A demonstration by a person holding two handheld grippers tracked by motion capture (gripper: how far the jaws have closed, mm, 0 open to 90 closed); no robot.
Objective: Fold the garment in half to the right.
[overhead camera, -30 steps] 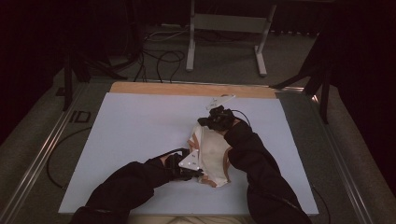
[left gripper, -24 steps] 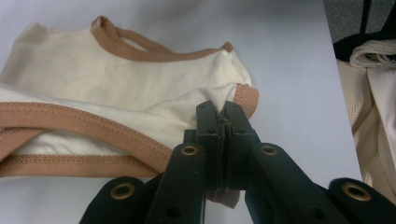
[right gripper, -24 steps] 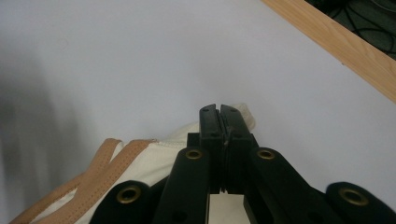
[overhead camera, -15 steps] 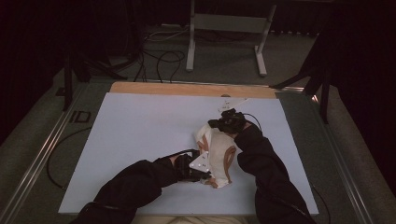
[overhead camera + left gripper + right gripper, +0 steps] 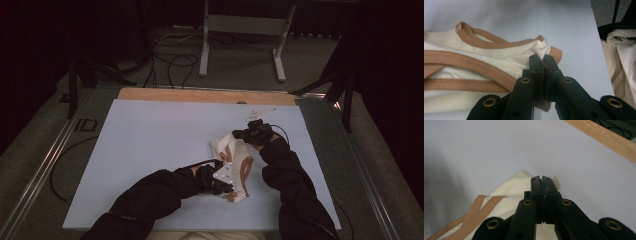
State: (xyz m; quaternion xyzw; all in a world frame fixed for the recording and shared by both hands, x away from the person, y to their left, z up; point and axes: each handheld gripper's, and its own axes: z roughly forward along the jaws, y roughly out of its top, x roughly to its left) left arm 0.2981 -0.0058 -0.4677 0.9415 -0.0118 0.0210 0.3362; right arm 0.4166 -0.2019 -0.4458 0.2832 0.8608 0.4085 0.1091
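Cloth bunches between both grippers on the white board (image 5: 150, 150). Nearest the person, the left gripper (image 5: 220, 184) pinches a tan-trimmed corner of the cream garment (image 5: 235, 160); farther off, the right gripper (image 5: 252, 131) clamps its plain cream edge. Both bites look thin, so I judge a pull apart could slip the fabric free or twist the straps. Left gripper view gives the caught trim (image 5: 555, 53); right gripper view gives the wooden strip (image 5: 604, 138) beyond; high view gives the overall crumple
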